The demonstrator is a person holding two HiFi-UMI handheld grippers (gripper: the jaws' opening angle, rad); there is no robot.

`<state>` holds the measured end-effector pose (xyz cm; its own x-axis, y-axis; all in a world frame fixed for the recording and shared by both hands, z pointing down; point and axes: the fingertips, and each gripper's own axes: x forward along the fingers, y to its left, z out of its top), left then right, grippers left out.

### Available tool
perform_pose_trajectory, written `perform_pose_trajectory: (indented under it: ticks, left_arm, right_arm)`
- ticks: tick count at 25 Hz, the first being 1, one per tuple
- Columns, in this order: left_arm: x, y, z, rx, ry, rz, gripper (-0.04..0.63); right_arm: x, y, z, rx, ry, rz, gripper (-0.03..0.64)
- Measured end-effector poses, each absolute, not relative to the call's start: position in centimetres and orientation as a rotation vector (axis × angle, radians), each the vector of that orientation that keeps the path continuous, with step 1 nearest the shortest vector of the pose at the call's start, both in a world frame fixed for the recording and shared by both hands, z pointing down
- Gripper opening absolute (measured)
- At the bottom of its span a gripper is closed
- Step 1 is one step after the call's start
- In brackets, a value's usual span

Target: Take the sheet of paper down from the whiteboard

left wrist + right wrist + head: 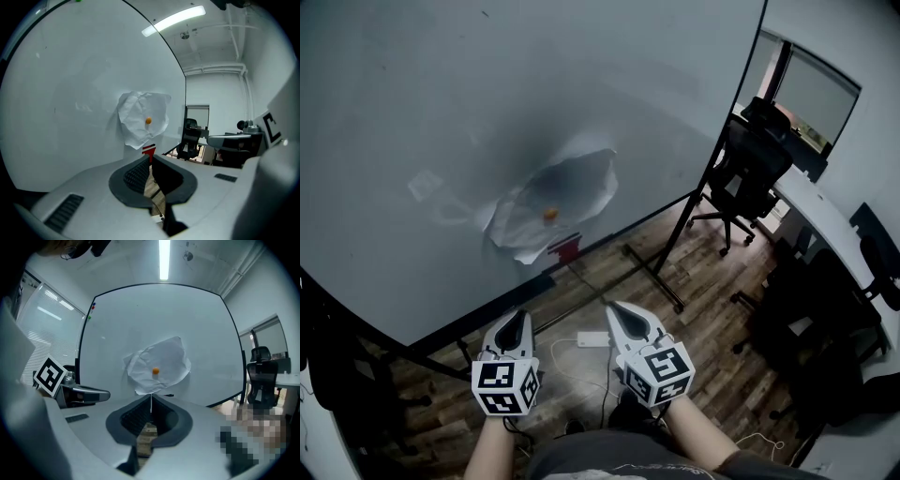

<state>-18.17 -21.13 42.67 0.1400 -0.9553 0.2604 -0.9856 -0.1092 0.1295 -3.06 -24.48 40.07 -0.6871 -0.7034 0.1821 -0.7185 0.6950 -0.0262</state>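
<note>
A crumpled white sheet of paper hangs on the big whiteboard, pinned by a small orange magnet. Both grippers are held side by side in front of the board, apart from the sheet and pointing at it. My left gripper is shut with nothing in it, and so is my right gripper. In the left gripper view the paper and magnet lie just above the closed tips. In the right gripper view the paper sits straight ahead above the closed tips.
A small red object sits at the board's lower edge under the sheet. The board's stand legs reach over the wooden floor, where a white power strip lies. Black office chairs and a white desk stand to the right.
</note>
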Motion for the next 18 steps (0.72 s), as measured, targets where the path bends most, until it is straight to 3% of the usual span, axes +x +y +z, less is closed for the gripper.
perform_pose_trajectory:
  ticks: [18]
  left_arm:
    - [-19.4,-29.0,44.0,1.877,-2.118,0.15,0.028]
  right_arm:
    - [-9.1,-36.2,39.2,0.713,-2.907,-0.022,0.025]
